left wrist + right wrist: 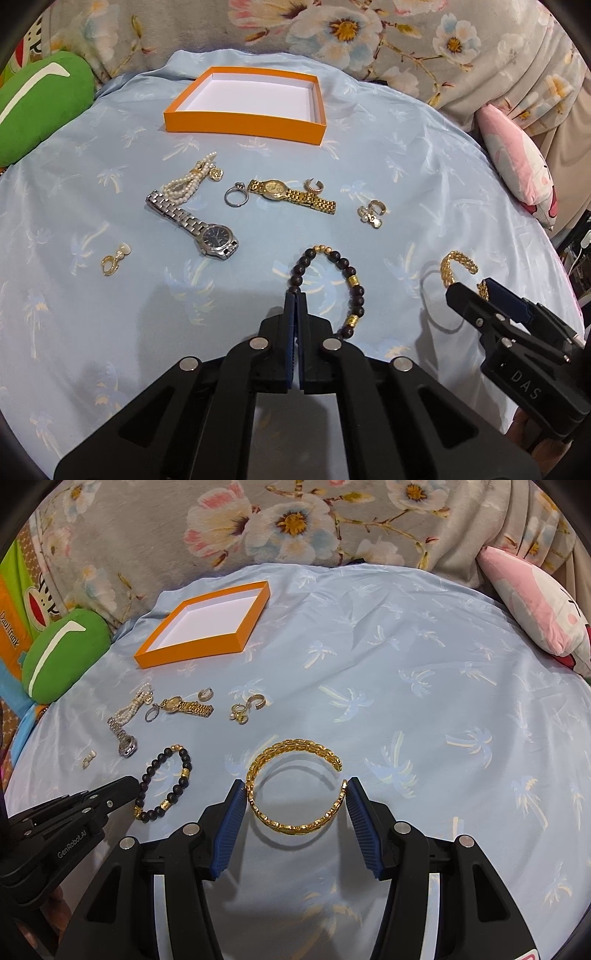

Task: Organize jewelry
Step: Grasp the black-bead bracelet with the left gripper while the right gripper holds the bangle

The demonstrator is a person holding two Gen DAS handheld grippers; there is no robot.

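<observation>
Much bare sheet [424,720] around cuff [291,786].

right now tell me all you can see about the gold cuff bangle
The gold cuff bangle is an open ring of braided, leaf-like links in shiny yellow metal, with a gap on its right side. It sits between the blue pads of the right gripper, which touch or nearly touch its two sides, the gap's lower end against the right pad. Its shadow falls clear of it on the light blue palm-print cloth, so it seems lifted. Nothing else touches it.
</observation>
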